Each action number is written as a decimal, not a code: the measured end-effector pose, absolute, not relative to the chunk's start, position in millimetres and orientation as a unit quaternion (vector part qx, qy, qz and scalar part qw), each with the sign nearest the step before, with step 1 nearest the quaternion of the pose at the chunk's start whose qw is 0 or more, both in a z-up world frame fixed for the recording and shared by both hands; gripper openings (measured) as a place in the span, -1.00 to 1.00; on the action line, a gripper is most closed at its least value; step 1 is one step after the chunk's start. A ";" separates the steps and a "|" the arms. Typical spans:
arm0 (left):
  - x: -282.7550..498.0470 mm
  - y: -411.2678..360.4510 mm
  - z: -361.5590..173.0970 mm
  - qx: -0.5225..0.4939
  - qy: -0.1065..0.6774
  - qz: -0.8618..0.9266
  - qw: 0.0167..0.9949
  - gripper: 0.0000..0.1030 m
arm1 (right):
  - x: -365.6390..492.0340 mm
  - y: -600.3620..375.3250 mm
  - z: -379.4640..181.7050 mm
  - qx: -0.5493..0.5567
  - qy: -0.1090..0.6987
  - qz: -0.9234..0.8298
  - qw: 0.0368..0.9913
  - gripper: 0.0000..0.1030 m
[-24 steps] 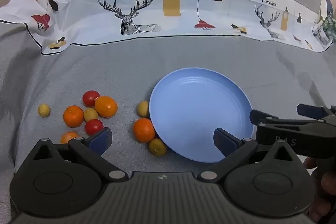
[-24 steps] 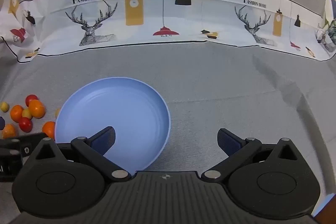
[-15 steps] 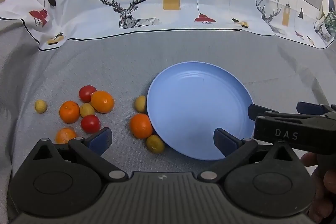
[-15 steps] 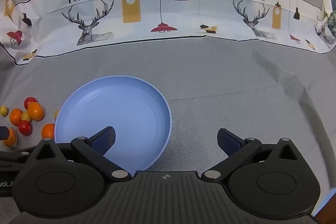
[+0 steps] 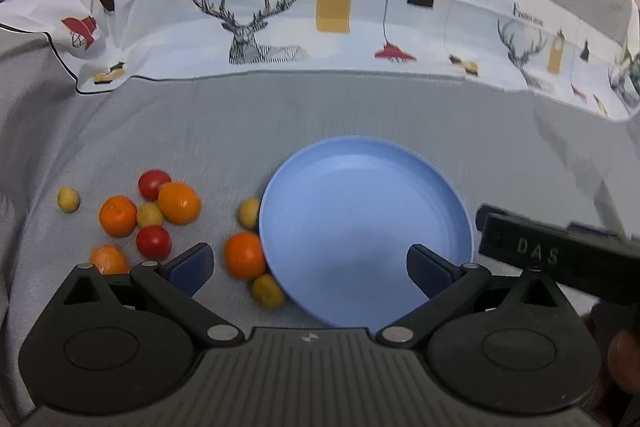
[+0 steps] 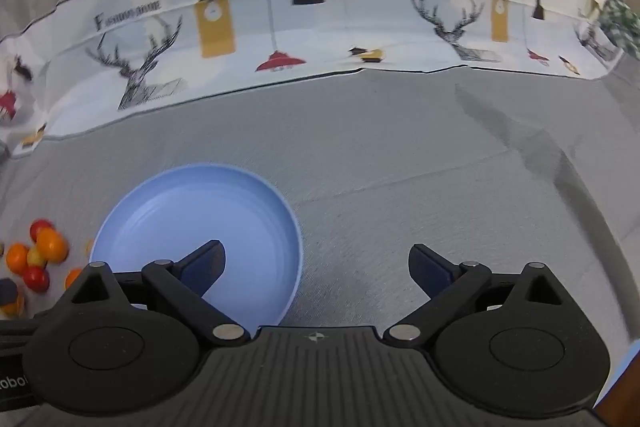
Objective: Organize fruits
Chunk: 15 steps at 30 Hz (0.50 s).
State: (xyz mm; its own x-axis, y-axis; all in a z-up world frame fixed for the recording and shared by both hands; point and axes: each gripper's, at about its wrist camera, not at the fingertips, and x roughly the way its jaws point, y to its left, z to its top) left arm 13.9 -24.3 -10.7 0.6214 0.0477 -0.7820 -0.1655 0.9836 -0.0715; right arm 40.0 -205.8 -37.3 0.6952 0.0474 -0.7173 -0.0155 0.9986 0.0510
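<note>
An empty blue plate [image 5: 364, 187] lies on the grey cloth; it also shows in the right wrist view [image 6: 160, 203]. Left of it are loose fruits: several oranges [image 5: 245, 255], two red tomatoes [image 5: 153, 242] and several small yellow-green fruits [image 5: 268, 291]. The cluster shows at the left edge of the right wrist view [image 6: 40, 259]. My left gripper [image 5: 308, 267] is open and empty, above the plate's left rim and the nearest orange. My right gripper [image 6: 318, 265] is open and empty, by the plate's right rim; its body shows in the left wrist view [image 5: 560, 255].
A white printed cloth with deer and lamps [image 5: 320, 27] runs along the back over the grey cloth [image 6: 440, 187]. The grey cloth has folds at the right.
Both views have pulled back a little and shifted; the plate and fruits sit lower and smaller in the frames. Both grippers stay open. No fruit has moved.
</note>
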 end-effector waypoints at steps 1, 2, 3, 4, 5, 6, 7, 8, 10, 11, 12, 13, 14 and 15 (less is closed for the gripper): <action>15.8 -24.0 -8.3 -0.073 0.424 0.063 0.901 0.99 | 39.8 -207.6 -36.6 0.024 0.387 0.015 0.922 0.90; 18.5 -23.7 -5.3 -0.076 0.418 0.068 0.903 0.99 | 40.2 -208.7 -35.5 0.027 0.385 0.013 0.923 0.90; 20.4 -23.1 -3.6 -0.077 0.413 0.073 0.904 0.99 | 40.4 -209.6 -34.7 0.029 0.383 0.013 0.923 0.90; 22.6 -23.1 -1.8 -0.077 0.411 0.078 0.905 0.99 | 40.4 -209.9 -34.2 0.029 0.382 0.015 0.924 0.89; 24.7 -23.1 -1.0 -0.074 0.413 0.083 0.904 0.99 | 39.8 -210.3 -34.6 0.028 0.382 0.019 0.923 0.89; 25.7 -23.5 -1.9 -0.071 0.418 0.086 0.902 0.99 | 40.4 -209.8 -34.4 0.027 0.384 0.023 0.923 0.88; 26.2 -23.4 -2.7 -0.070 0.424 0.085 0.899 0.99 | 40.3 -209.3 -34.9 0.026 0.385 0.028 0.922 0.87; 25.9 -22.7 -4.4 -0.068 0.428 0.083 0.897 0.99 | 40.3 -208.9 -35.2 0.024 0.388 0.031 0.921 0.86; 24.8 -20.0 -7.7 -0.059 0.436 0.083 0.894 0.99 | 40.2 -208.4 -36.2 0.020 0.392 0.038 0.919 0.85; 24.2 -17.5 -8.8 -0.055 0.439 0.084 0.893 0.99 | 39.9 -207.7 -36.5 0.019 0.394 0.041 0.918 0.85; 23.3 -14.8 -9.3 -0.054 0.441 0.086 0.892 0.99 | 39.7 -206.9 -36.9 0.018 0.395 0.044 0.918 0.85; 21.8 -11.9 -10.2 -0.053 0.442 0.086 0.891 0.99 | 39.7 -205.7 -37.4 0.016 0.395 0.046 0.917 0.85; 20.3 -9.2 -10.8 -0.053 0.445 0.086 0.890 0.99 | 39.9 -204.0 -37.9 0.013 0.397 0.048 0.916 0.85; 19.4 -7.3 -10.7 -0.053 0.447 0.085 0.889 0.99 | 39.3 -202.5 -38.8 0.011 0.398 0.050 0.916 0.85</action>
State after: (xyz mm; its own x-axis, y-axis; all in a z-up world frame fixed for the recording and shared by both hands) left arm 19.4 -7.3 -10.7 0.5862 0.1036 -0.8035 -0.1985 0.9799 -0.0185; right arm 39.3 -202.5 -38.8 0.6778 0.1011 -0.7283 -0.0828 0.9947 0.0610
